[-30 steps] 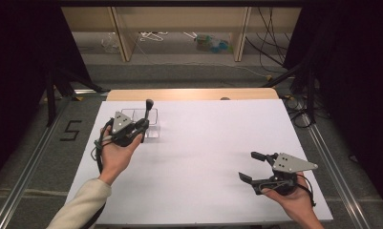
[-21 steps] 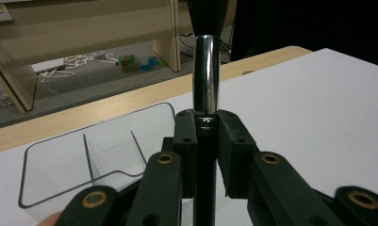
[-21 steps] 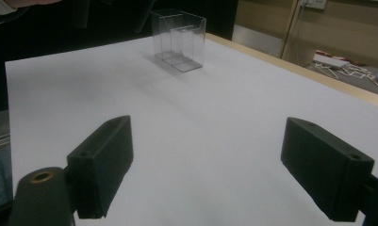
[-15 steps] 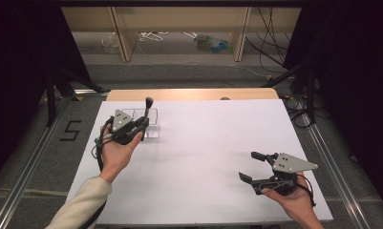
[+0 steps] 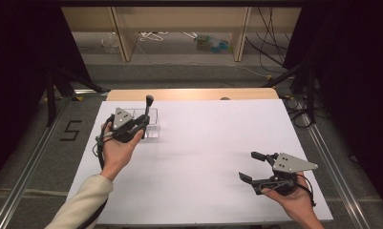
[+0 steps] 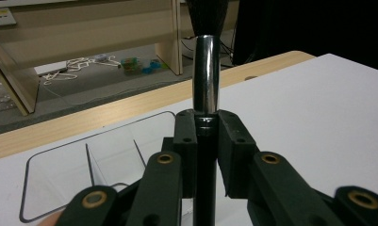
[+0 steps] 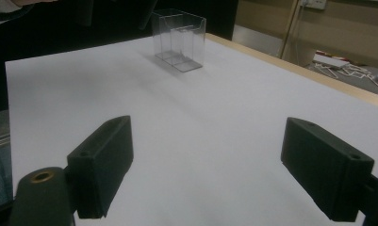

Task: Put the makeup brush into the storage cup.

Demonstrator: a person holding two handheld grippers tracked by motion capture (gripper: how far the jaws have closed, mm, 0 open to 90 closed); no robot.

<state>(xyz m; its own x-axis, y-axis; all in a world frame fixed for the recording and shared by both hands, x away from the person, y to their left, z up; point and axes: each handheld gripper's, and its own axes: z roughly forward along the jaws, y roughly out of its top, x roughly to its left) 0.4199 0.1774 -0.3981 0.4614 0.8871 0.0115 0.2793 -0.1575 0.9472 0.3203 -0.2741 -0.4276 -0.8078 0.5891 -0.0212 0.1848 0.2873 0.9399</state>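
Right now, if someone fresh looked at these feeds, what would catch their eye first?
First, the left tongs shut on an upright makeup brush with a shiny metal ferrule, held over the clear plastic organizer at the white table's far left. Next, the right tongs at the near right, wide open and holding nothing.

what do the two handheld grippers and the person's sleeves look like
Both are black two-jaw grippers, left and right, each topped by a grey three-cornered plate and trailing a black cable. Brass-coloured pivot rings mark the jaw linkages. The left forearm wears a cream long sleeve.
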